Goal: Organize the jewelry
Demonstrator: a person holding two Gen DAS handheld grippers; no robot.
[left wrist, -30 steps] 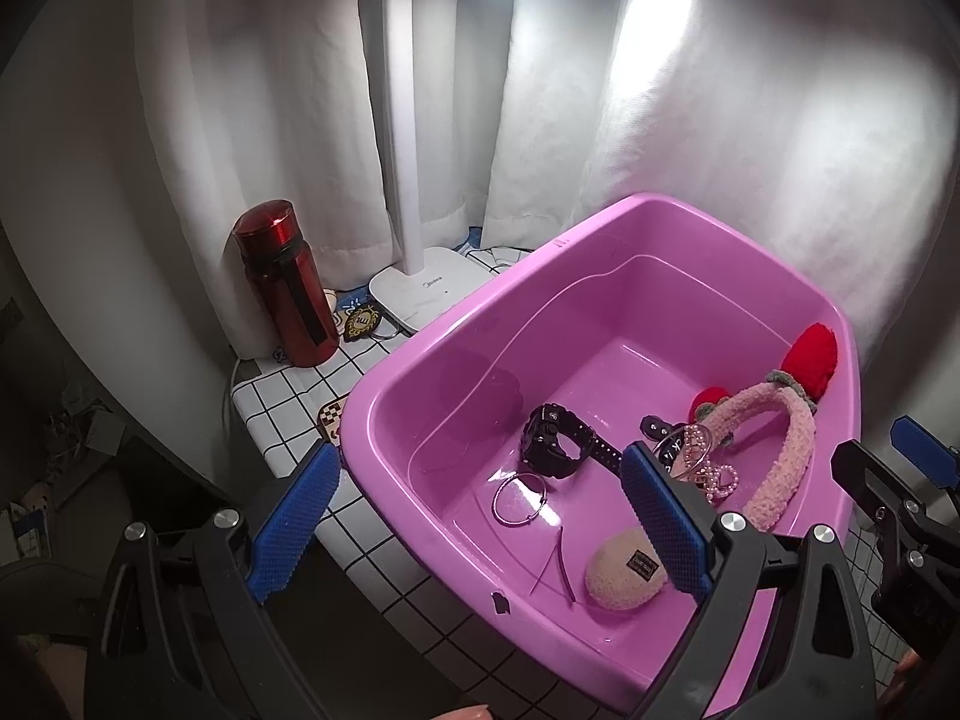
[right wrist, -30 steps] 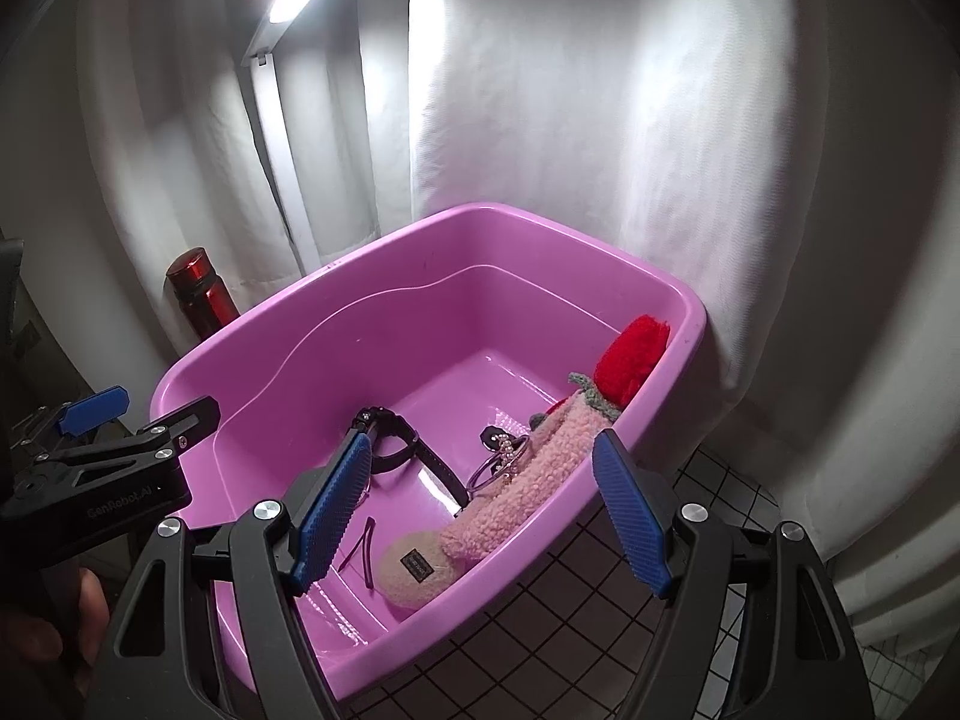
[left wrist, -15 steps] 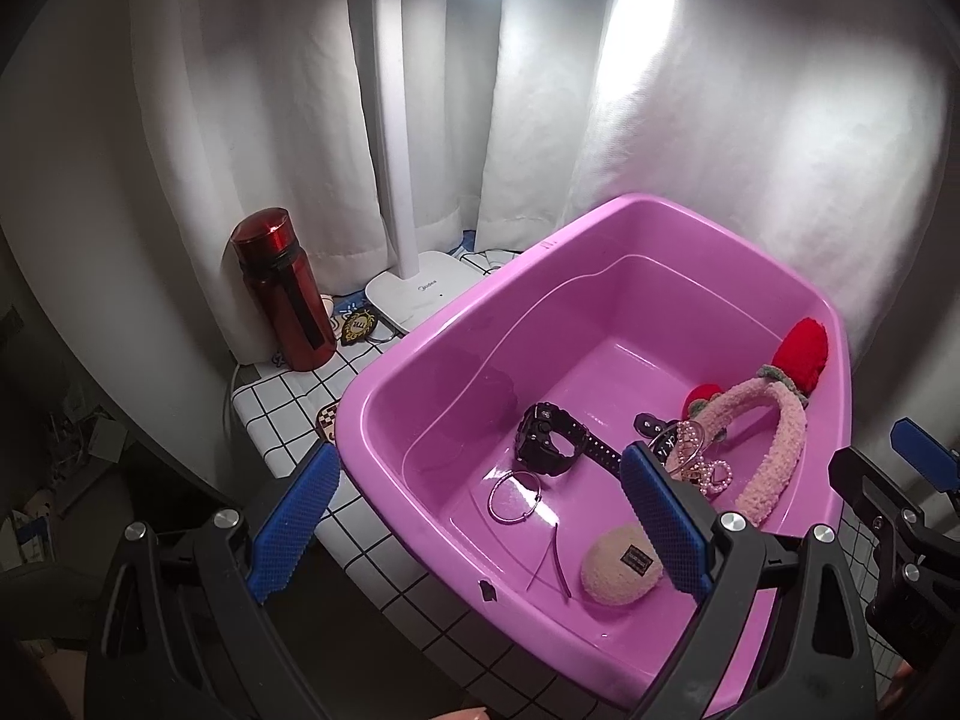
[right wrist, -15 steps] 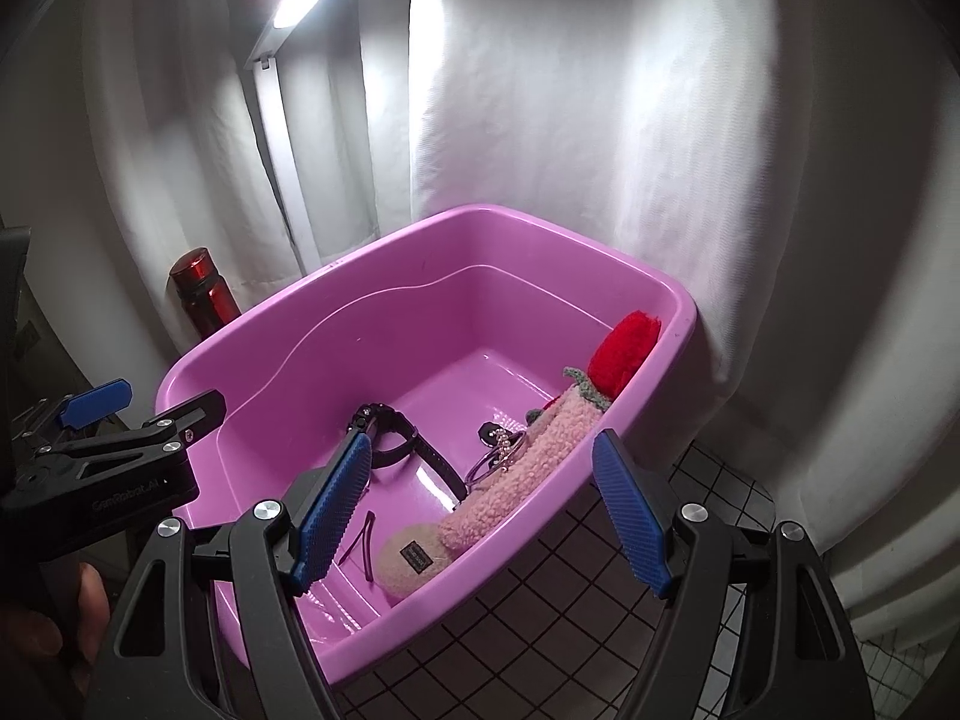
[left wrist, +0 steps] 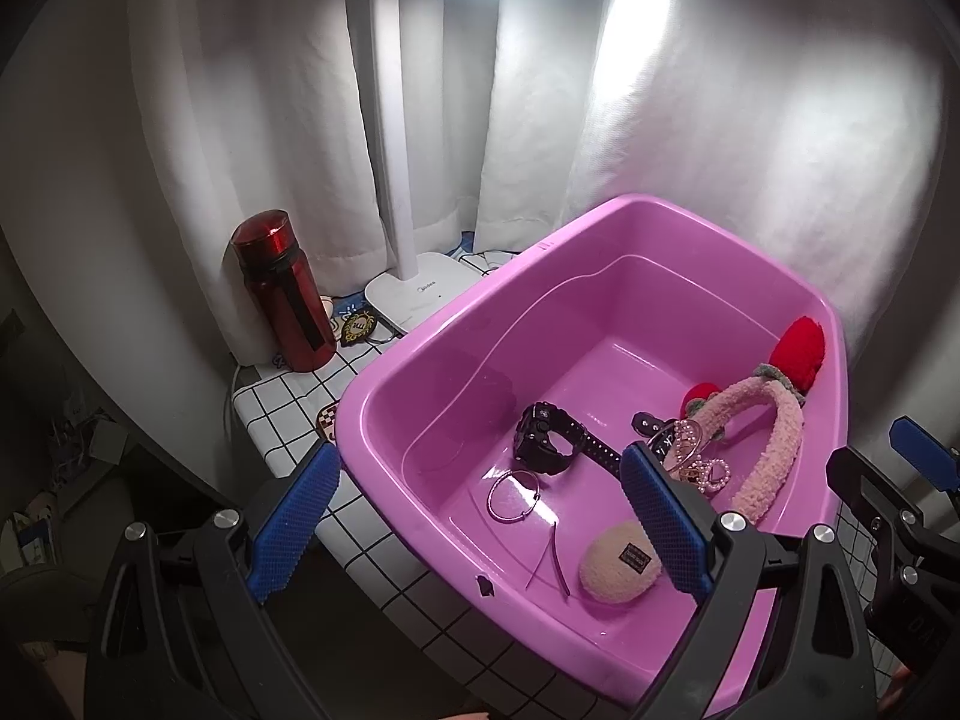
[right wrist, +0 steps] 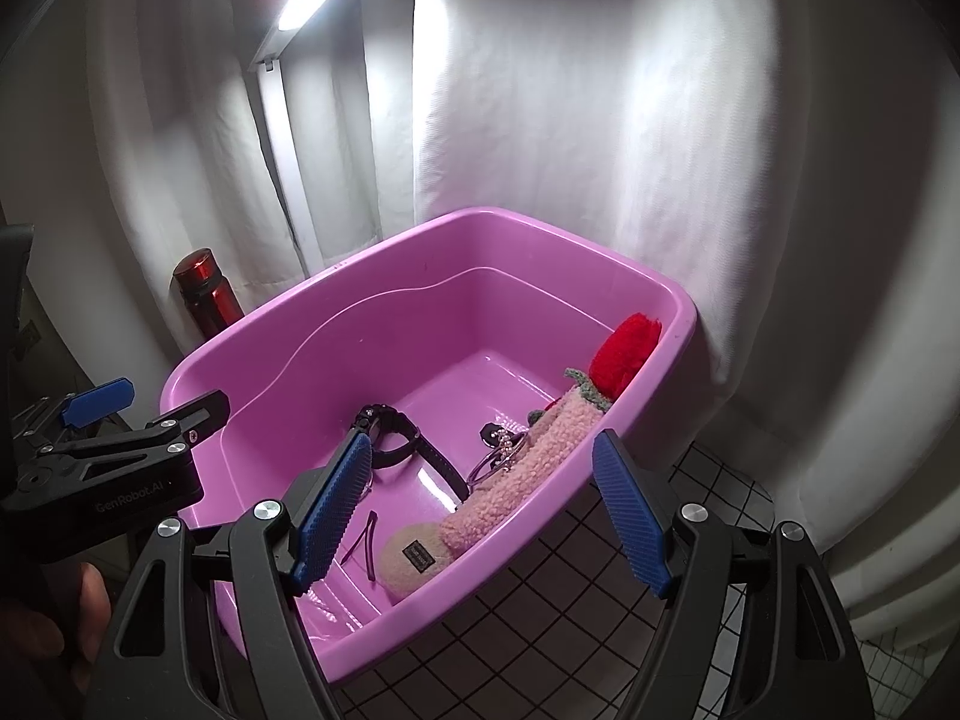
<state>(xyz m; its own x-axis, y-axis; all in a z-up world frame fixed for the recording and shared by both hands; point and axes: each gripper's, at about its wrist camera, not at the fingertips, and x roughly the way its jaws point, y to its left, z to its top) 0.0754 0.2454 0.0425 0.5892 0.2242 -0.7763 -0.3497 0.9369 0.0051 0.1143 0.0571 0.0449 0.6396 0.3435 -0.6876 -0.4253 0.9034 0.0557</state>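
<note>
Left to right: red bottle [left wrist: 282, 291] stands on the tiled table [left wrist: 282, 402], beside the white lamp base [left wrist: 420, 294]. Purple tub [left wrist: 420, 372] holds the jewelry: black watch [left wrist: 549, 438], silver bangle [left wrist: 513, 495], thin hair clip [left wrist: 552, 558], cream pad [left wrist: 618, 561], pearl bracelets [left wrist: 696, 462], pink headband [left wrist: 774, 450] with 2 red pompoms. Left gripper [left wrist: 474, 525] hangs above the tub's near rim, jaws apart, empty. Right gripper [right wrist: 480, 510] likewise, jaws apart, empty.

Checked tabletop [left wrist: 282, 414] carries pink tub [left wrist: 420, 360], red bottle [left wrist: 282, 294], lamp base [left wrist: 420, 294].
</note>
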